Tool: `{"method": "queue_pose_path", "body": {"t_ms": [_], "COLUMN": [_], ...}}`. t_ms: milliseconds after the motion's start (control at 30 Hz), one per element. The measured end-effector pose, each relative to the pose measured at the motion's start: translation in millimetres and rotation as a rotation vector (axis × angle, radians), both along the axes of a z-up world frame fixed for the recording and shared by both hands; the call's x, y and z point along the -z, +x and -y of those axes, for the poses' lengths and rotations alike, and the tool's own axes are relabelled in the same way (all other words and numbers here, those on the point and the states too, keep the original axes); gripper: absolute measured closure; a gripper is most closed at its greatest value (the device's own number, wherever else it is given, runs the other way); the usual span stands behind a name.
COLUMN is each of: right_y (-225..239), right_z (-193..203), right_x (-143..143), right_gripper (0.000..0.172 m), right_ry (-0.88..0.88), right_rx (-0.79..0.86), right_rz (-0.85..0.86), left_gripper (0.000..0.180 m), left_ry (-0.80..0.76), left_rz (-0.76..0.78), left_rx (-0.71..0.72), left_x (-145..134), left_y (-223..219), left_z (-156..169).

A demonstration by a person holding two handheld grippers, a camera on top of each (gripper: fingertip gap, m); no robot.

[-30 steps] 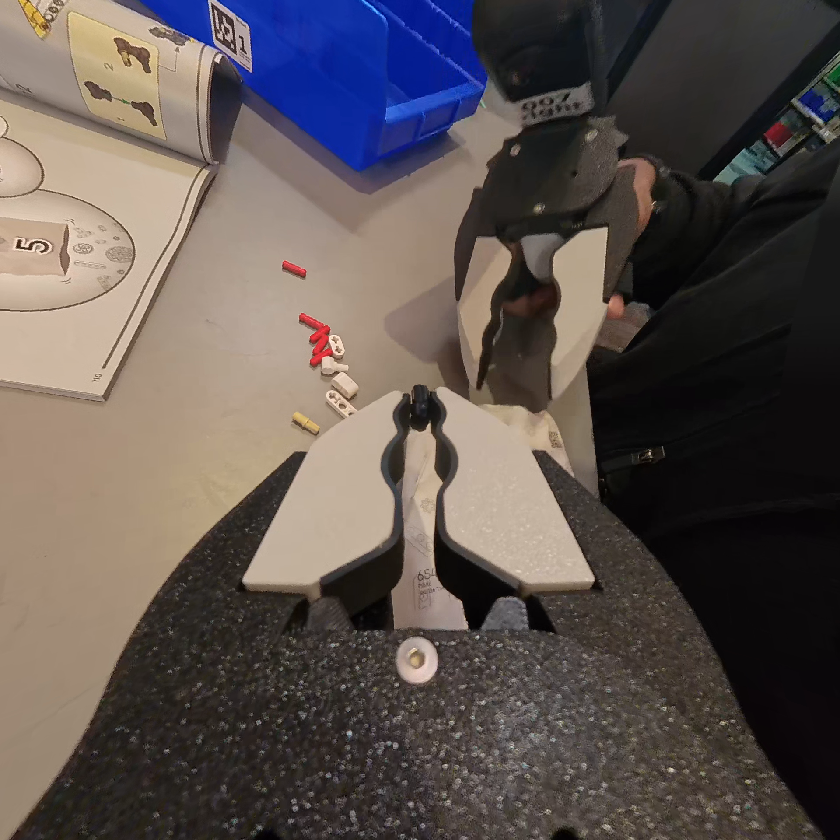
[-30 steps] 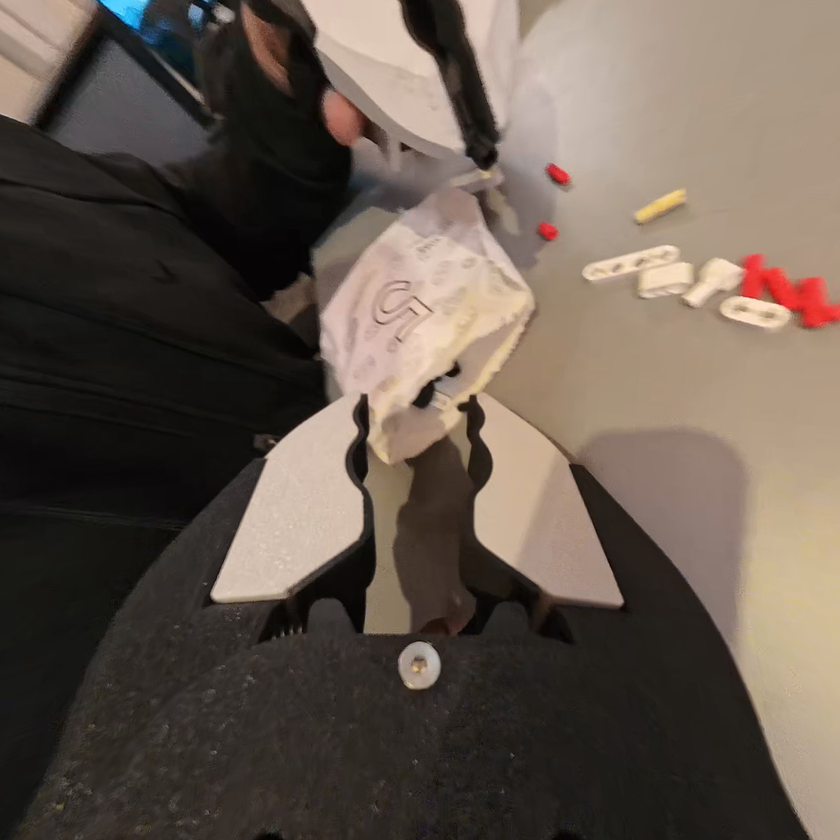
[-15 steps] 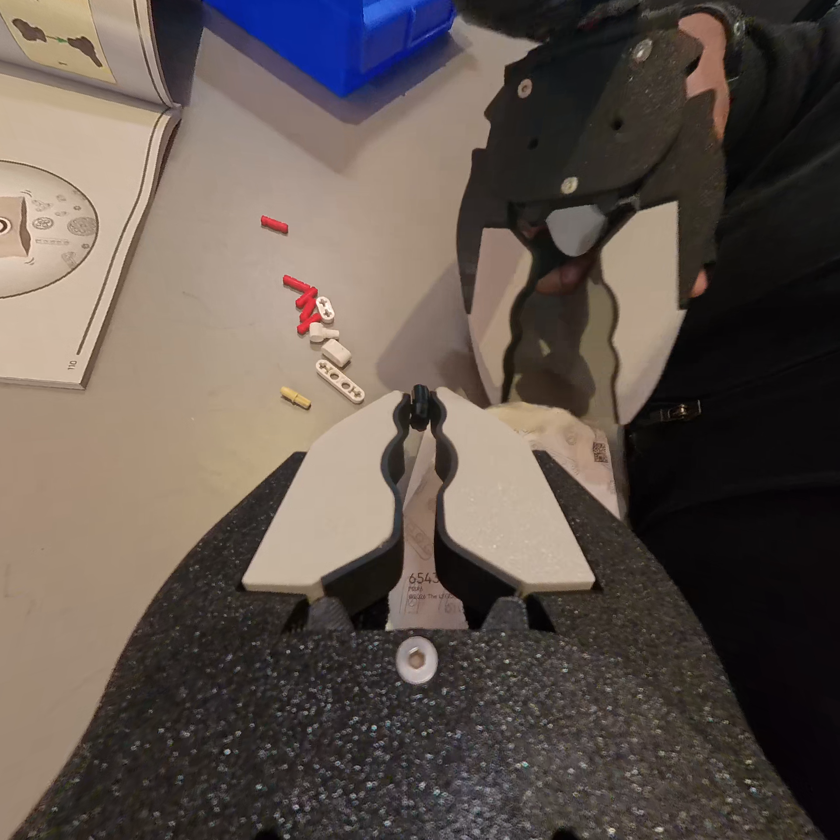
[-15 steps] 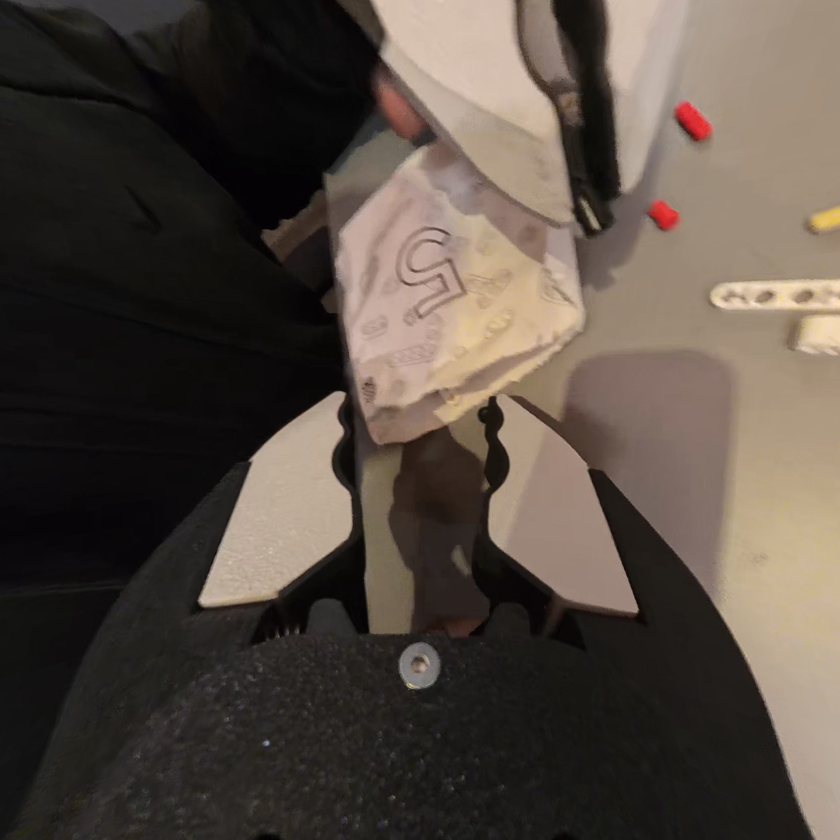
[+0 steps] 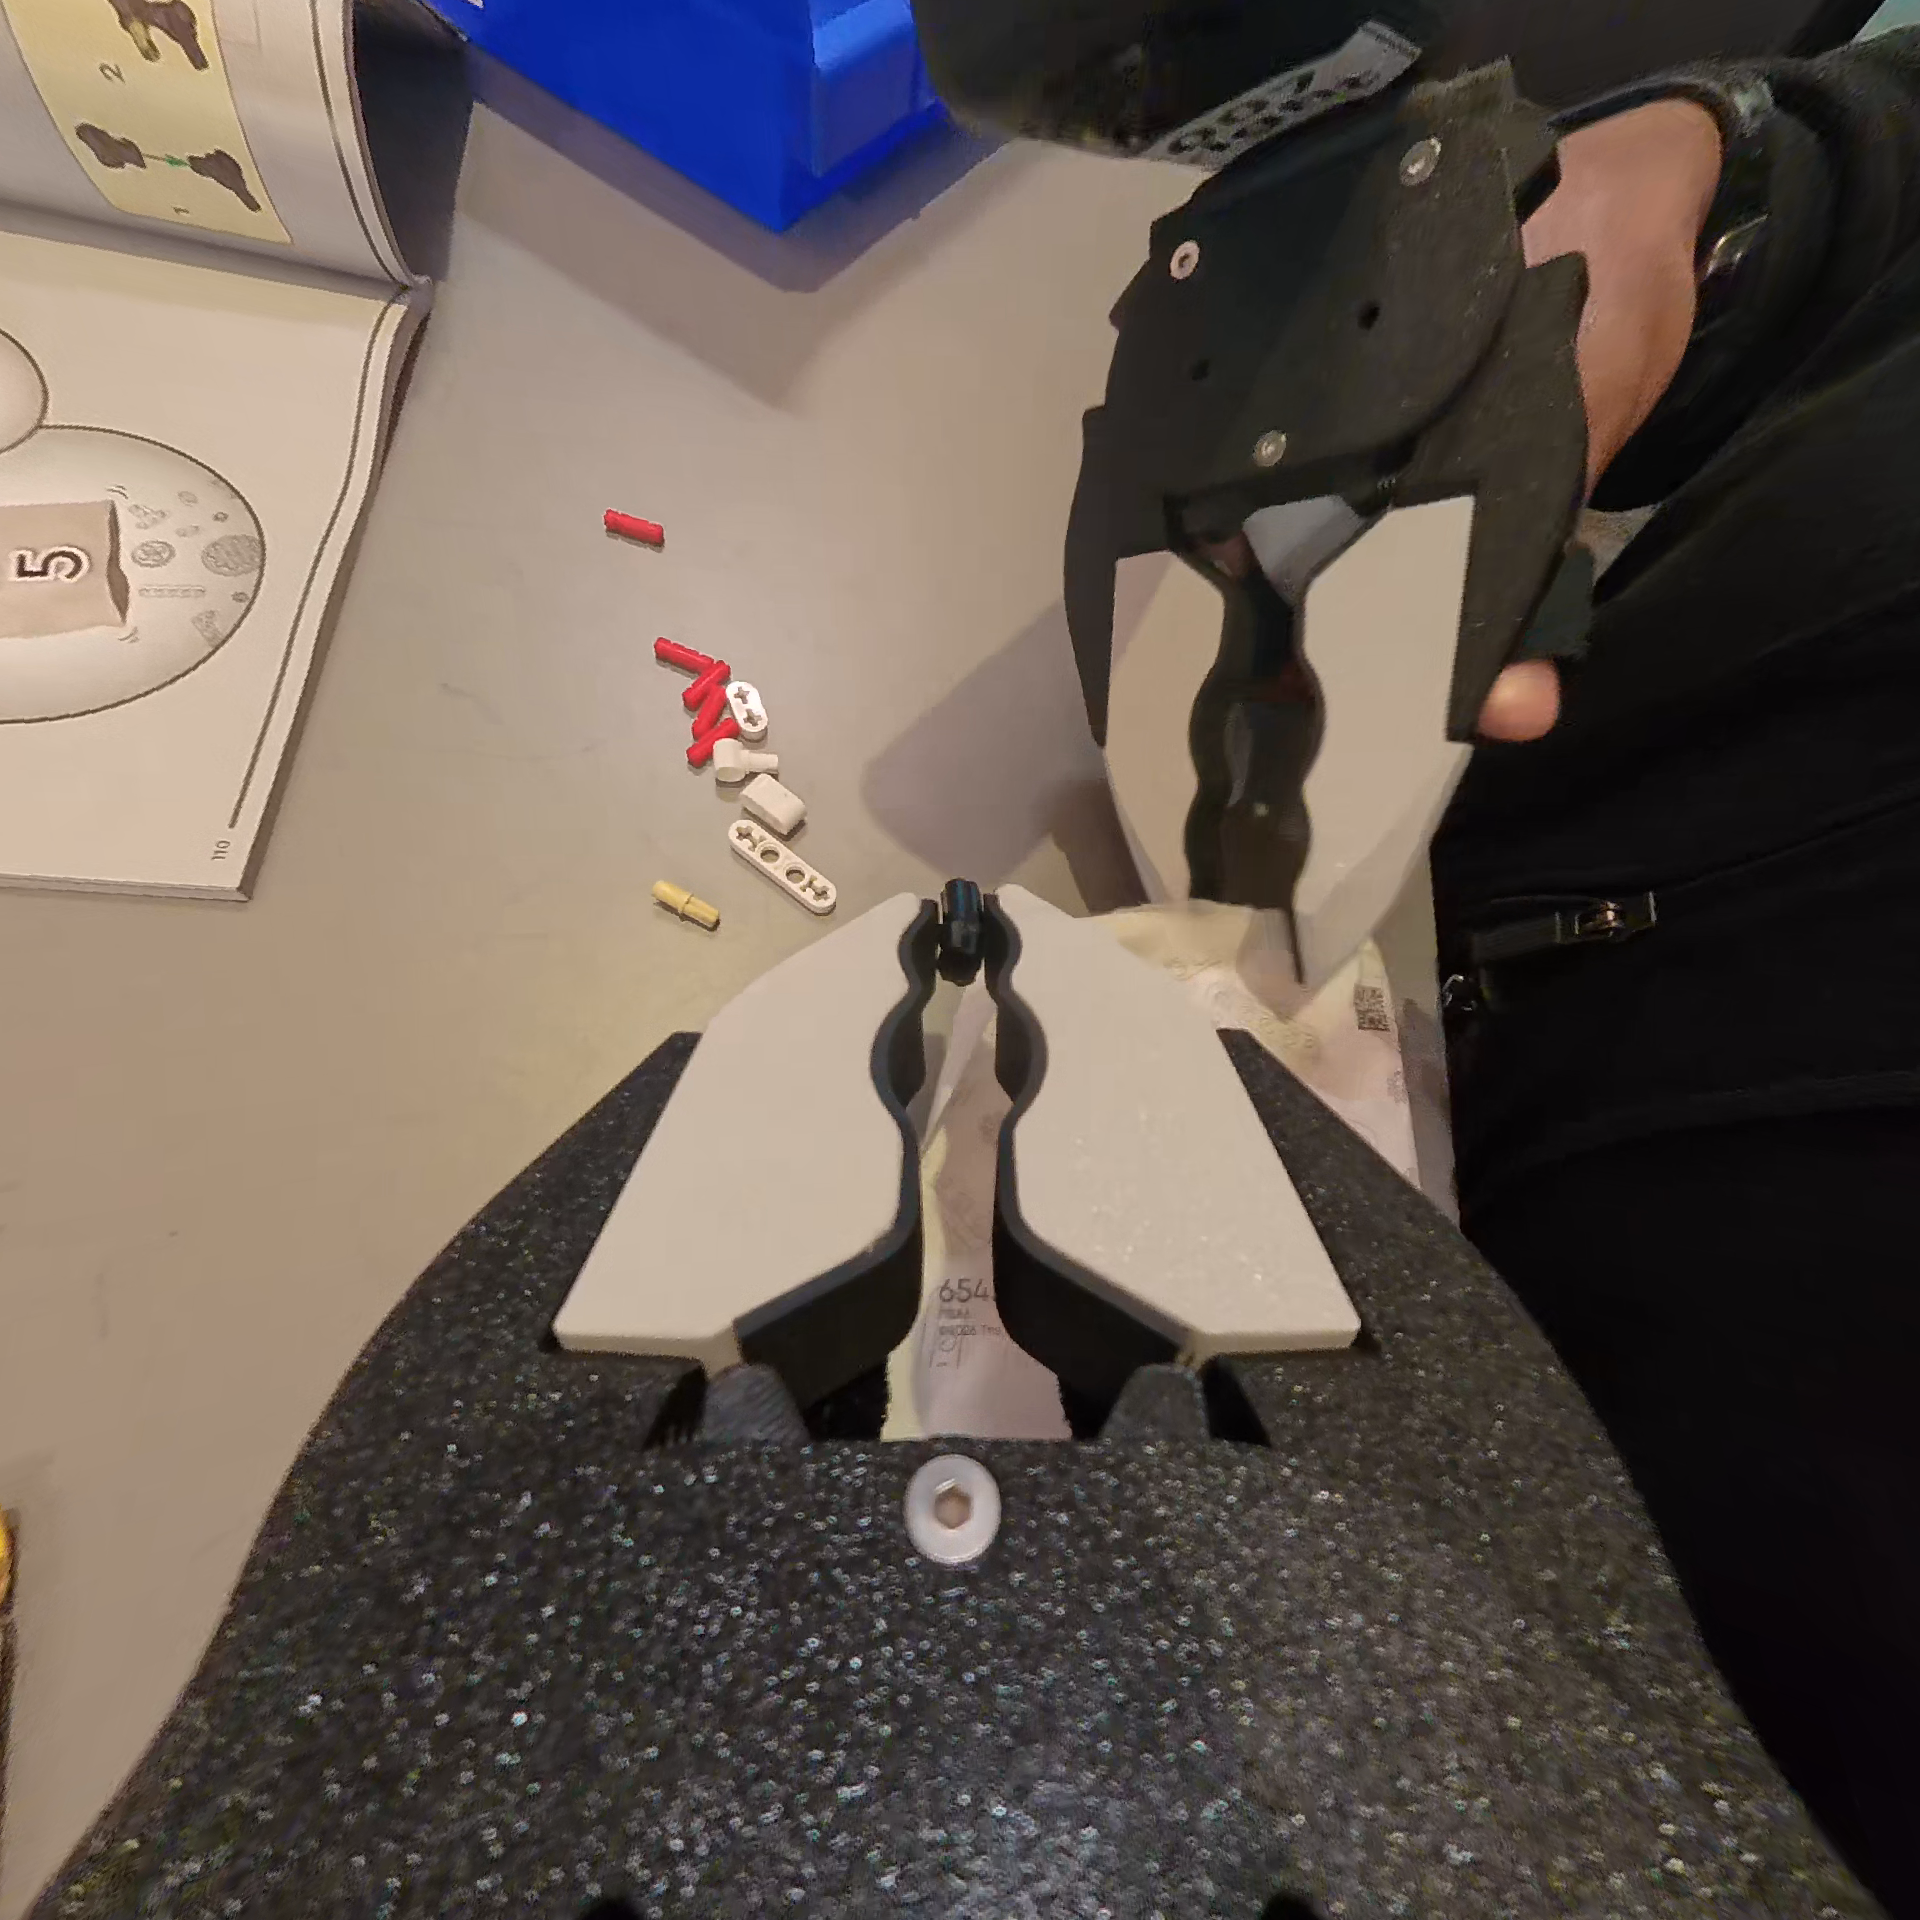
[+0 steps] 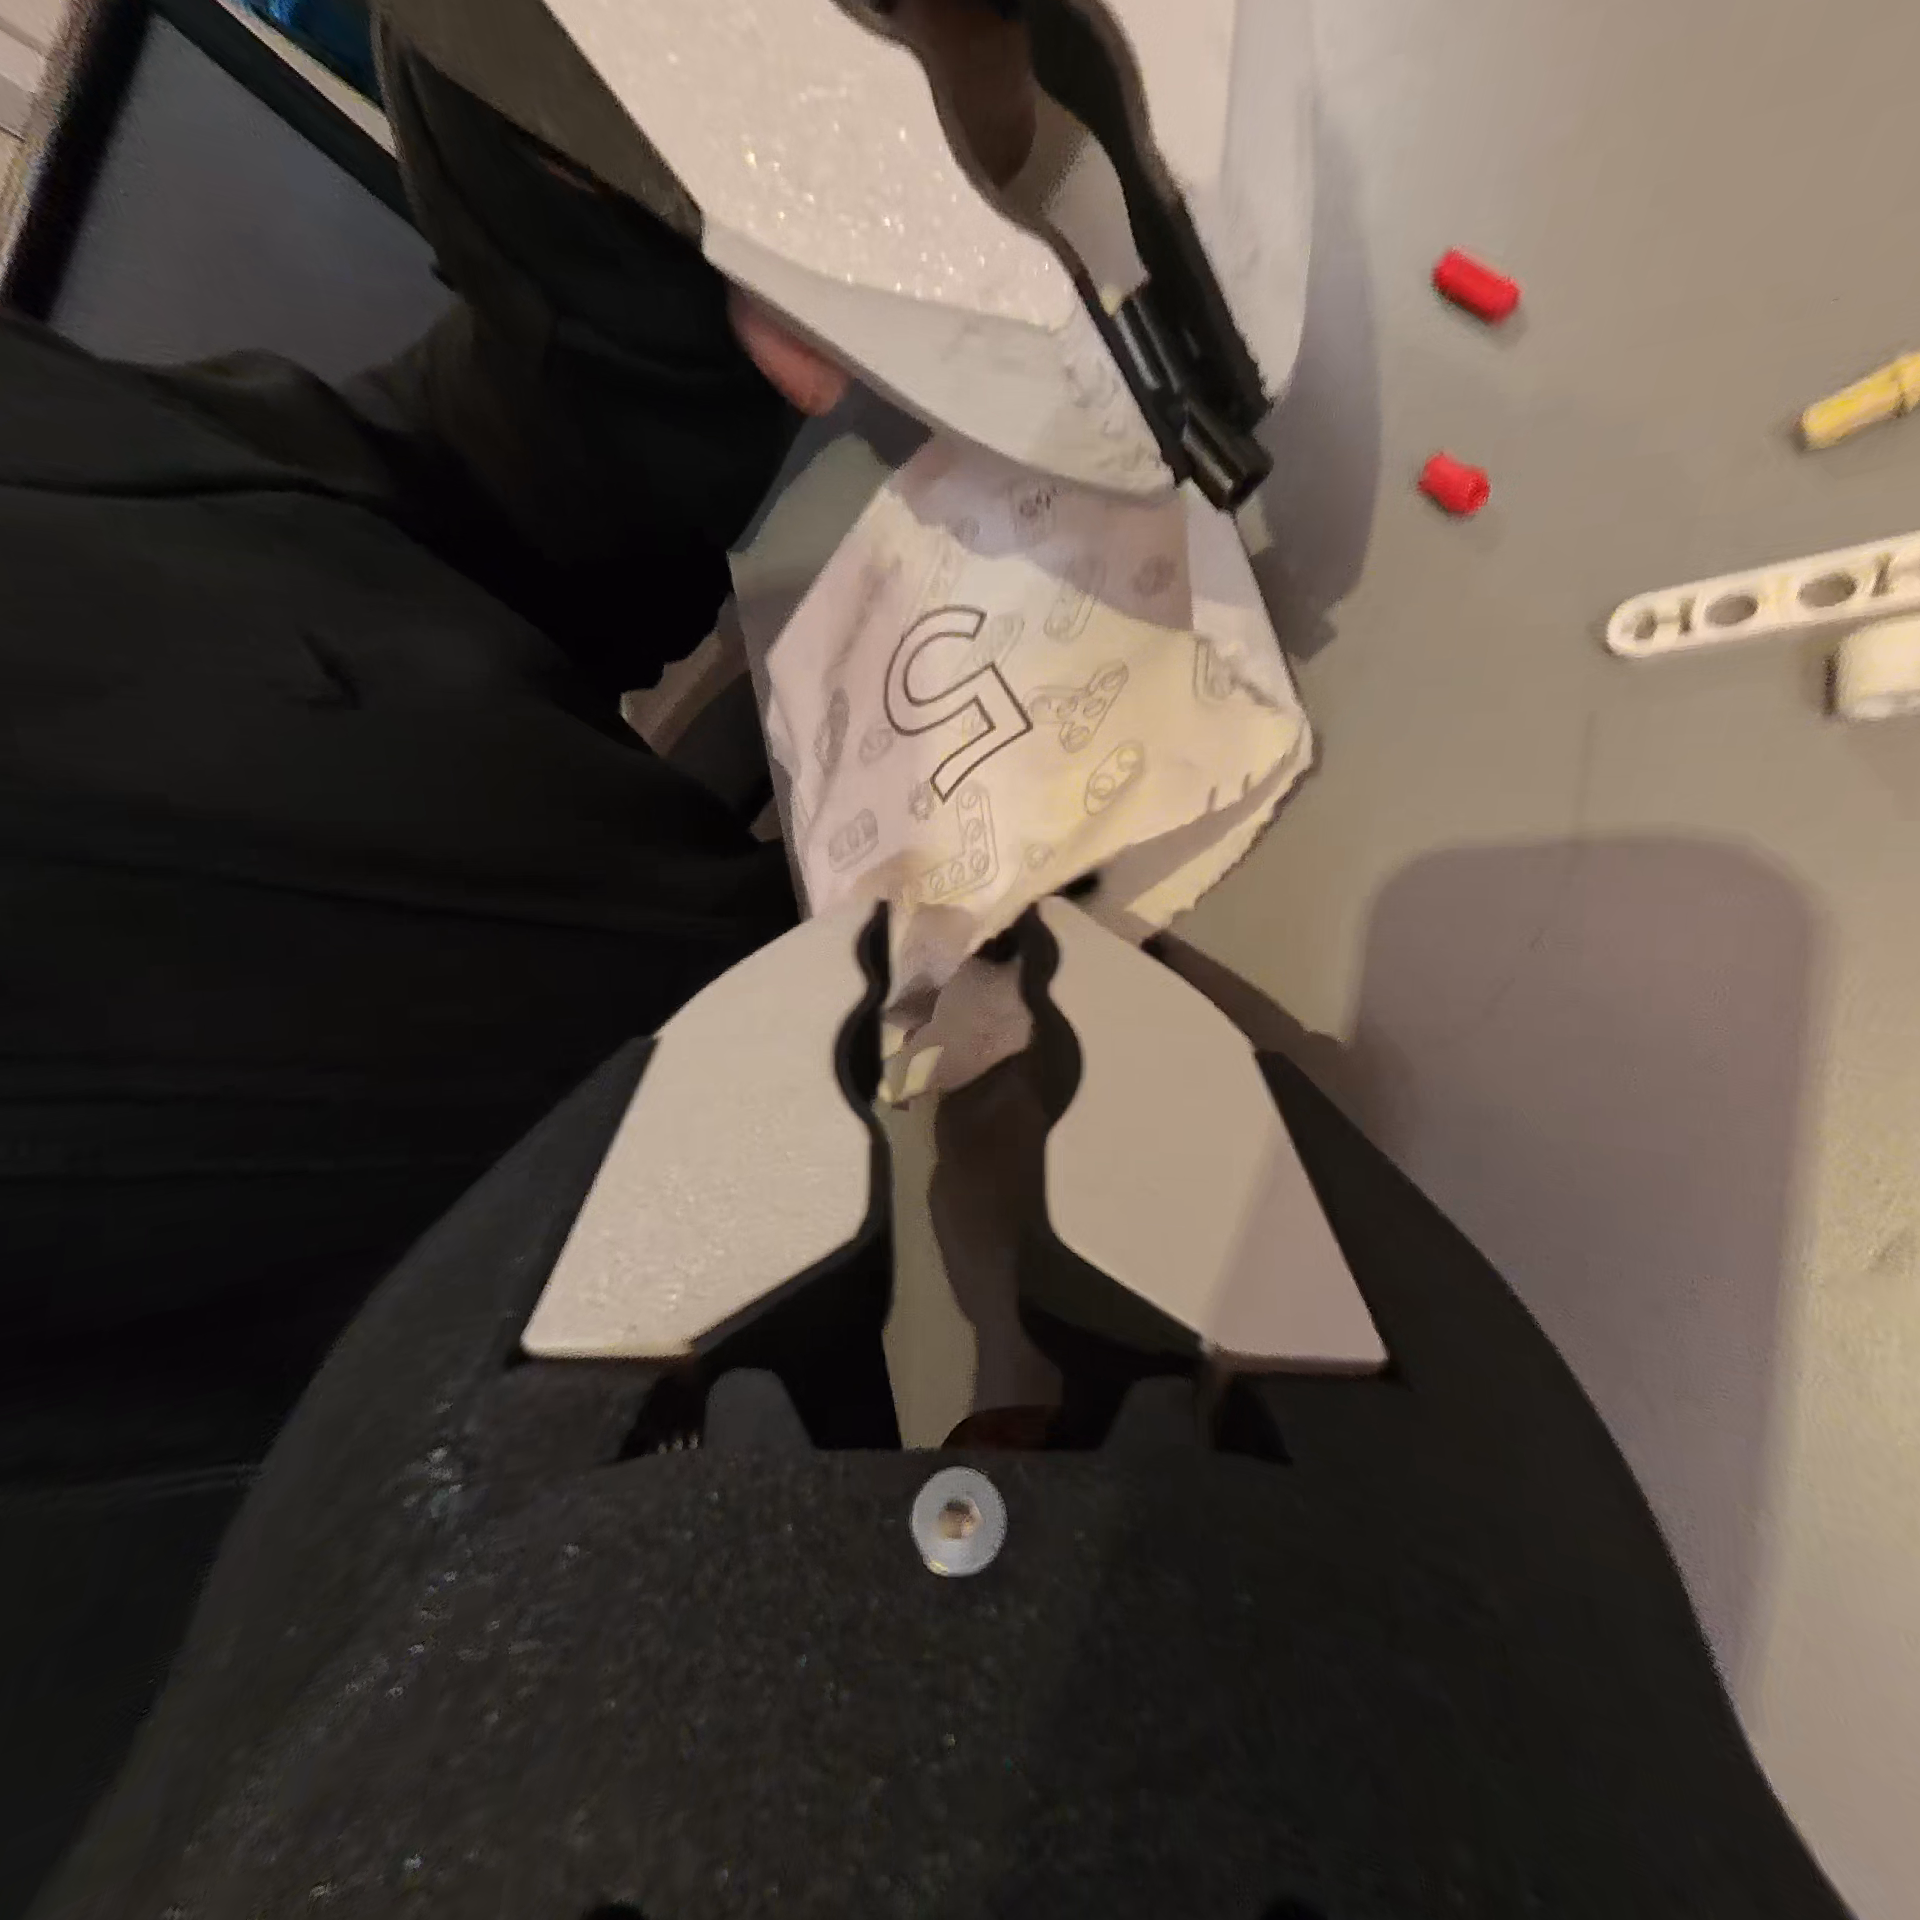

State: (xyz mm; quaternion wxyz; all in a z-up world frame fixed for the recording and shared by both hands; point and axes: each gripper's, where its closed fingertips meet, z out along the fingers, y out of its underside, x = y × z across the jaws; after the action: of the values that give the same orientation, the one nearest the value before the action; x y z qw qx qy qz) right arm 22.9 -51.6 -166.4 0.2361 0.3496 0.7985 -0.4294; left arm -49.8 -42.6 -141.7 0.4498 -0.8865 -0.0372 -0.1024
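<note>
**Two hand-held grippers at a printed paper bag over a grey table**

The left gripper point(image 5: 958, 930) is closed on a small black plastic pin point(image 5: 958, 928), pinched between its fingertips; the right wrist view shows the same black piece point(image 6: 1195, 400) at the tip of those fingers. Beneath this gripper hangs a crumpled white paper bag printed with outlined brick shapes point(image 6: 997, 727).

The right gripper point(image 6: 961, 935) has the torn lower end of that bag between its narrowly parted fingers. The paper fills the gap and both pads appear to press on it, though the picture is blurred there. A hand point(image 5: 1621, 343) in a dark sleeve holds this gripper.

On the grey table point(image 5: 312, 1091) beyond the left gripper lie several small red plastic pins point(image 5: 707, 696), white plastic connector pieces point(image 5: 774, 821) and one tan plastic peg point(image 5: 686, 903). An open instruction booklet point(image 5: 177, 436) lies further left, with a blue plastic bin point(image 5: 748, 94) behind.
</note>
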Motion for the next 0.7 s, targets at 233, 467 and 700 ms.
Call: {"method": "queue_pose_path", "body": {"t_ms": [233,467,700], "right_y": [-9.3,-15.6,-25.0], "right_z": [1.5,-5.9,-5.9], "right_x": [-23.3,-43.8,-65.5], "right_gripper": [0.172,0.172,0.172], "right_ry": [-0.029,0.140,0.223], "right_rx": [-0.125,-0.396,-0.561], "right_rz": [-0.166,-0.403,-0.578], "left_gripper": [0.172,0.172,0.171], "left_ry": [-0.008,0.007,-0.106], "left_rz": [-0.036,-0.079,-0.039], "left_rx": [0.047,0.186,0.263], "left_x": [-17.8,-70.5,-83.8], "left_y": [-0.3,4.3,5.6], "left_z": [9.0,9.0,5.0]}}
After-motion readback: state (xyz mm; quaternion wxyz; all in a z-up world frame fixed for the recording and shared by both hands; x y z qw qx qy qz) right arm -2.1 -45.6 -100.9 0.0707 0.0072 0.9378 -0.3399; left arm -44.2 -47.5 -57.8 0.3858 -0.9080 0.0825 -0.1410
